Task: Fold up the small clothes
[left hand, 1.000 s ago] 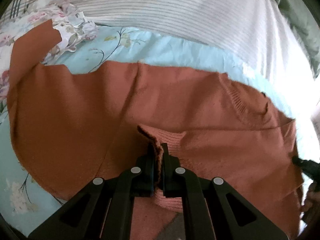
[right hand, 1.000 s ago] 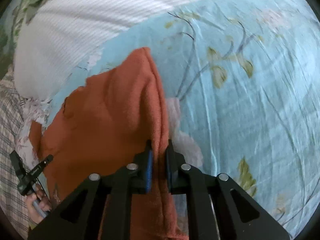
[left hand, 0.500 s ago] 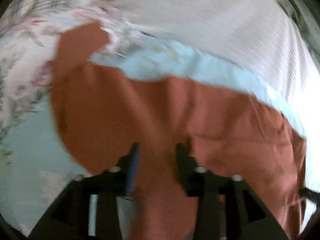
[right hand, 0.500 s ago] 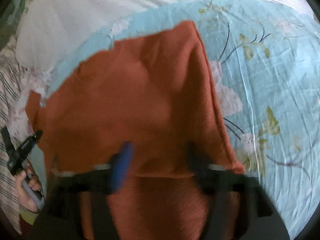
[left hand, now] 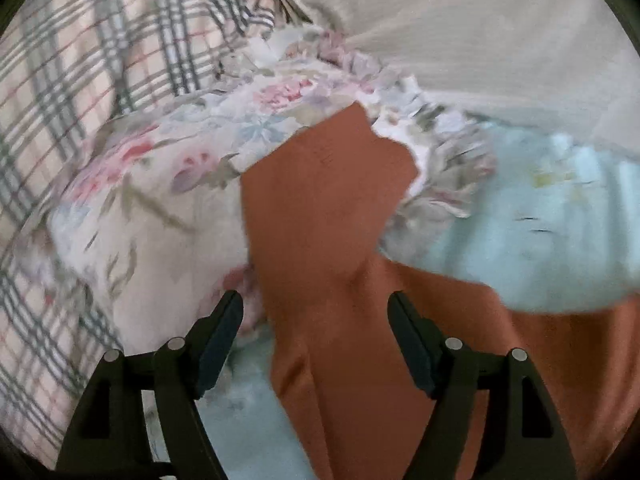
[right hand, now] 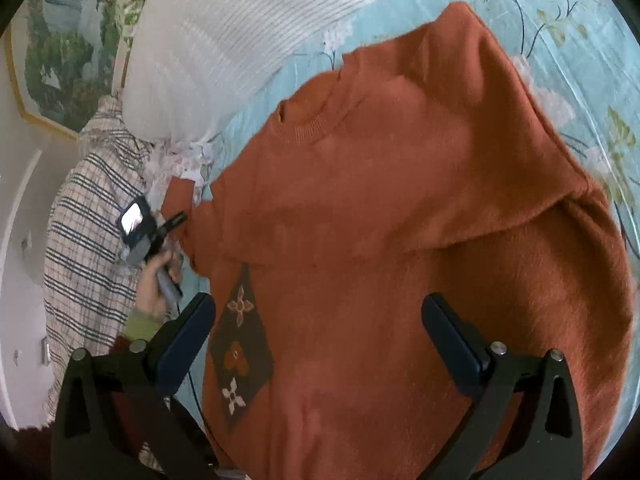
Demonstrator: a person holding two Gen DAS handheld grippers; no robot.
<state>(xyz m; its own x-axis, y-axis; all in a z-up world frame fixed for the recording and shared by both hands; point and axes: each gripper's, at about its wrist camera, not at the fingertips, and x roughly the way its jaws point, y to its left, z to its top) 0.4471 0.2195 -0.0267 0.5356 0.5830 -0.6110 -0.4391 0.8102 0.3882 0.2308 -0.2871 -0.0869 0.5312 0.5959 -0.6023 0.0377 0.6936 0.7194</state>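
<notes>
Both claws stand with their jaws wide apart and nothing between the pads. The rust-orange sweater [right hand: 400,208] lies spread on the light blue floral sheet [right hand: 560,8], its ribbed neckline toward 11 o'clock in the right wrist view and its hem folded up over the body, the fold edge crossing from about 9 o'clock to 3 o'clock. A dark diamond patch with three flower motifs [right hand: 240,356] shows on the cloth at 7 o'clock, just inside that claw's left finger. The right gripper [right hand: 320,340] hangs above the folded body, fingers clear of the fabric. At 9 o'clock in the same view the left hand [right hand: 154,280] grips the handle of the other tool beside the sweater's far edge. In the blurred left wrist view, the left gripper [left hand: 316,324] points along one sleeve [left hand: 320,200], which runs from 6 o'clock up toward 12 o'clock and ends on a pale floral quilt [left hand: 160,200]. A plaid blanket [left hand: 60,80] fills 9 to 11 o'clock there, and a white ribbed pillow [right hand: 224,40] lies at 11 o'clock from the right claw, touching the sheet.
</notes>
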